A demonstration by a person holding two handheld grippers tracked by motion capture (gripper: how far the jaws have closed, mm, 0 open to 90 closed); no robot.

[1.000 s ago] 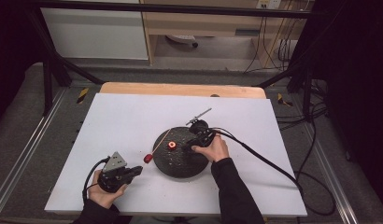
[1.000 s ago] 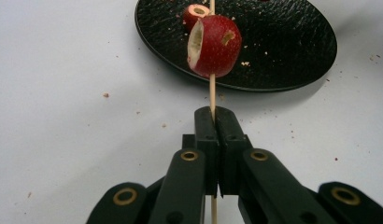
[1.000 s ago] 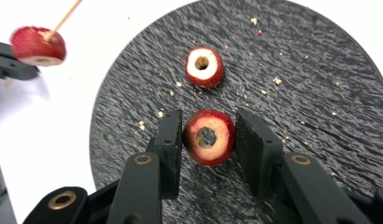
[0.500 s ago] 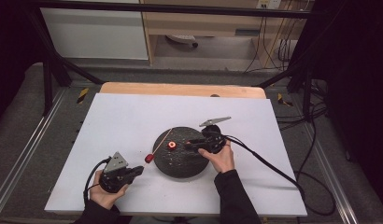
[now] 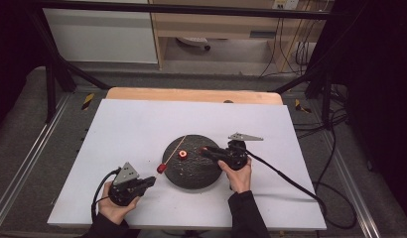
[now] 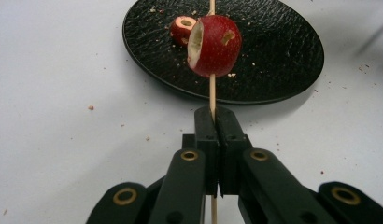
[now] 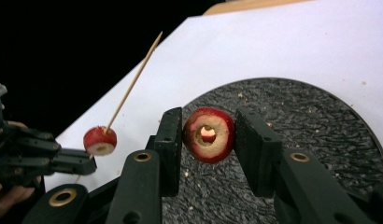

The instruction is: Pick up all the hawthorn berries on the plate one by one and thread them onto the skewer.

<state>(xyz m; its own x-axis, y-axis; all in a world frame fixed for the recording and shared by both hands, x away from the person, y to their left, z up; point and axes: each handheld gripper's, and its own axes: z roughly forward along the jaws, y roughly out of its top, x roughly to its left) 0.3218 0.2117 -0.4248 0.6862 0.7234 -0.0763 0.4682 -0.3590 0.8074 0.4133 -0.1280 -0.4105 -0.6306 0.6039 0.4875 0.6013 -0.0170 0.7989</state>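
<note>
Left gripper (image 6: pixel 216 122) is clamped on the skewer (image 6: pixel 212 91) w/ a red fruit piece (image 6: pixel 214 45) near the table's front edge. Right gripper (image 7: pixel 207 135) view shows its jaws pinching a cored fruit slice (image 7: pixel 208 134) over the black plate (image 5: pixel 191 173); high view shows another slice (image 5: pixel 182 154) on the plate.

My left gripper (image 5: pixel 148 181) and right gripper (image 5: pixel 205 151) are both black, each topped by a grey three-cornered plate (image 5: pixel 126 173) and trailing a black cable (image 5: pixel 291 179). My jaws are blocky black links pinned with brass-ringed rivets (image 6: pixel 189 155), ending in flat rectangular pads (image 7: pixel 171 144). Dark sleeves cover my forearms down to the wrists (image 5: pixel 243 215).
</note>
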